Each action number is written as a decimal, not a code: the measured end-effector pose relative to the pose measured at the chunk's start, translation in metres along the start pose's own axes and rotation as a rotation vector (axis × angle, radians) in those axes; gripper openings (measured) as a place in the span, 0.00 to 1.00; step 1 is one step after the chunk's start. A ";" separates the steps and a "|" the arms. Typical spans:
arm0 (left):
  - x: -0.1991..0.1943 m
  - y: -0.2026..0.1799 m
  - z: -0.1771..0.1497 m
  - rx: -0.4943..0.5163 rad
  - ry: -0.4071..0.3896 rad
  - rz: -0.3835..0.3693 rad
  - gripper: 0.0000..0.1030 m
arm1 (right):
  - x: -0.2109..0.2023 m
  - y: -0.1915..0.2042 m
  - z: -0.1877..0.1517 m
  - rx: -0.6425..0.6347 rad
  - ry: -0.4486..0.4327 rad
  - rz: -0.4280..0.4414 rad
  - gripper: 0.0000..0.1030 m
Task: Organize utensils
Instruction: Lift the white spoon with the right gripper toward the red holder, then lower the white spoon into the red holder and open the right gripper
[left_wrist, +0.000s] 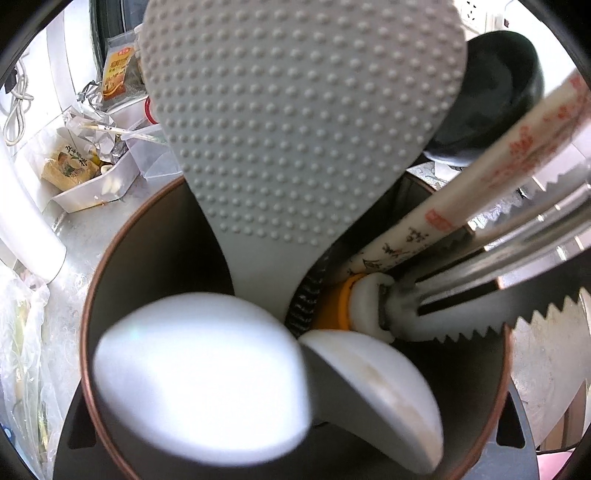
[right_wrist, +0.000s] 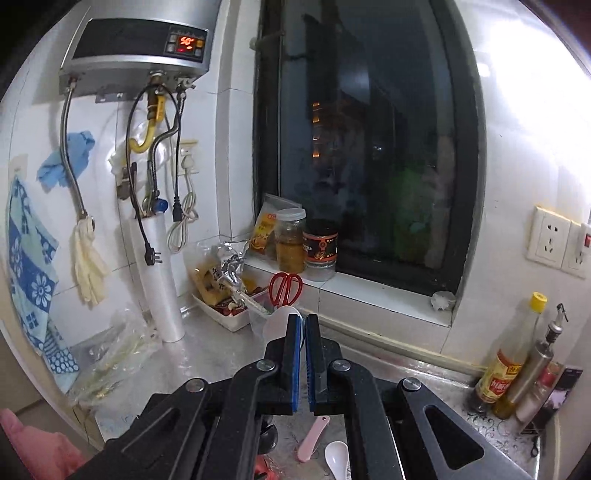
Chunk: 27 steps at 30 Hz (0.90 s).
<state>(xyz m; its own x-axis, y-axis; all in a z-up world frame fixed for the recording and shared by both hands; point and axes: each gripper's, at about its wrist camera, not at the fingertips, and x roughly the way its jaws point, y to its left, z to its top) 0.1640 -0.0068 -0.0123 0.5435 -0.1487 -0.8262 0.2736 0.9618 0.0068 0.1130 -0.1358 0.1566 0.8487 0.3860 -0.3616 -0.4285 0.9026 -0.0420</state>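
Observation:
In the left wrist view I look straight down into a brown utensil holder (left_wrist: 110, 280). It holds a grey dimpled rice paddle (left_wrist: 295, 122), two white spoons (left_wrist: 199, 376) (left_wrist: 384, 384), patterned chopsticks (left_wrist: 480, 192), a serrated metal utensil (left_wrist: 517, 295) and a black ladle (left_wrist: 491, 96). The left gripper's fingers are hidden by the utensils. In the right wrist view my right gripper (right_wrist: 303, 325) is nearly shut on the thin handle of a white spoon (right_wrist: 279, 326), held above the counter. A pink spoon (right_wrist: 312, 437) and a white spoon (right_wrist: 338, 459) lie on the counter below.
A white tray of packets (right_wrist: 236, 317) and red scissors (right_wrist: 285, 288) stand by the window sill with jars (right_wrist: 290, 240). A white pipe (right_wrist: 162, 280) stands left. Oil and sauce bottles (right_wrist: 513, 354) stand at the right. A plastic bag (right_wrist: 114, 354) lies on the left.

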 end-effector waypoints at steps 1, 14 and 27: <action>0.000 0.000 0.001 0.001 -0.001 0.000 0.87 | 0.000 0.002 0.000 -0.007 -0.001 -0.002 0.03; -0.011 0.003 0.011 0.008 -0.045 -0.003 0.88 | 0.011 0.022 -0.014 -0.090 0.043 -0.001 0.03; -0.018 0.004 0.006 0.001 -0.079 -0.003 0.87 | 0.020 0.031 -0.031 -0.110 0.097 0.043 0.04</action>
<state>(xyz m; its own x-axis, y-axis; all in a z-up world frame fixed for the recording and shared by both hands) 0.1605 -0.0021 0.0058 0.6033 -0.1694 -0.7793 0.2761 0.9611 0.0049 0.1071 -0.1055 0.1189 0.7974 0.3985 -0.4533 -0.4994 0.8573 -0.1249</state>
